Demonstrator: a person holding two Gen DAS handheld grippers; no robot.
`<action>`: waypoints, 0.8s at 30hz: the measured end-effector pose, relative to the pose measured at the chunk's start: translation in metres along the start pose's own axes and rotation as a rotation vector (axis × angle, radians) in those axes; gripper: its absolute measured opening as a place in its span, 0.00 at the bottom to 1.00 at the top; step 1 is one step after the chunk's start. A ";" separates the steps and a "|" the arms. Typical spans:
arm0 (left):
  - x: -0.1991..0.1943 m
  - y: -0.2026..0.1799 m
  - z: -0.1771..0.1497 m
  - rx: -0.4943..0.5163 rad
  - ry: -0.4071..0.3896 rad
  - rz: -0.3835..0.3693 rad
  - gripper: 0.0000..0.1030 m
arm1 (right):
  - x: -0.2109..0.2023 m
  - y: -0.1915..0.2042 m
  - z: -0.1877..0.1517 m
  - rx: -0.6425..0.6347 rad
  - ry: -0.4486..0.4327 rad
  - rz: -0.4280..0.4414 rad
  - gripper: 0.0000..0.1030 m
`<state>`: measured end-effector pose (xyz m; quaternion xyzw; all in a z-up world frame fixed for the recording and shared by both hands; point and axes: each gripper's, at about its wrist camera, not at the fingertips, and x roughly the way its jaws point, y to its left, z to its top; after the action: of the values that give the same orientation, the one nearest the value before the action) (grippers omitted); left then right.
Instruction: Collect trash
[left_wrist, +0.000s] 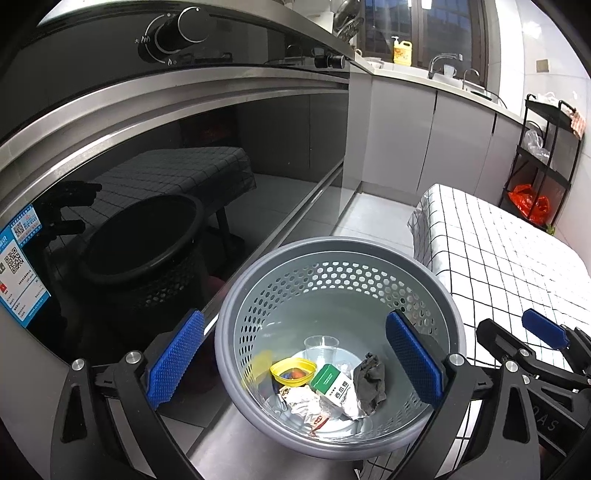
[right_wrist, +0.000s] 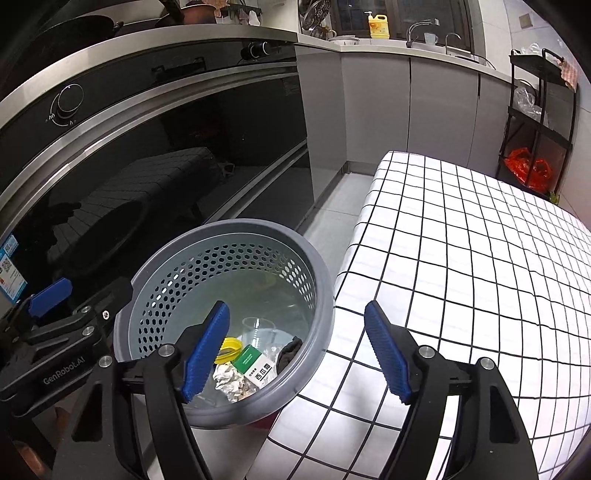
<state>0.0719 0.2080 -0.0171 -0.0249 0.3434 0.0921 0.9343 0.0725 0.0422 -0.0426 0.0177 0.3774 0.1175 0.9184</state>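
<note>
A glossy black oven front (right_wrist: 155, 155) with steel trim fills the room's left side; a round knob (left_wrist: 173, 33) sits on its upper panel, and its glass mirrors the checked cloth. Beyond it, grey cabinets (right_wrist: 439, 110) run under a pale counter (right_wrist: 399, 46) with a tap (right_wrist: 419, 29) and a yellow soap bottle (right_wrist: 378, 26) before a dark window (left_wrist: 424, 26). The floor (right_wrist: 332, 210) is light grey tile. A white cloth with a black grid (right_wrist: 480, 258) covers a table on the right. A black shelf rack (right_wrist: 535, 122) against the white far wall holds an orange bag (right_wrist: 528, 170).
</note>
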 end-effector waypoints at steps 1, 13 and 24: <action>0.000 -0.001 0.000 0.000 0.000 0.000 0.94 | -0.001 0.001 0.000 -0.001 -0.003 -0.003 0.70; -0.001 0.000 -0.001 -0.002 0.003 0.016 0.94 | -0.007 0.008 0.000 -0.010 -0.017 -0.027 0.70; -0.002 0.001 -0.001 -0.011 0.002 0.012 0.94 | -0.005 0.009 0.000 -0.010 -0.014 -0.029 0.70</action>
<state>0.0697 0.2089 -0.0169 -0.0281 0.3441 0.0993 0.9333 0.0676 0.0498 -0.0379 0.0084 0.3704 0.1061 0.9228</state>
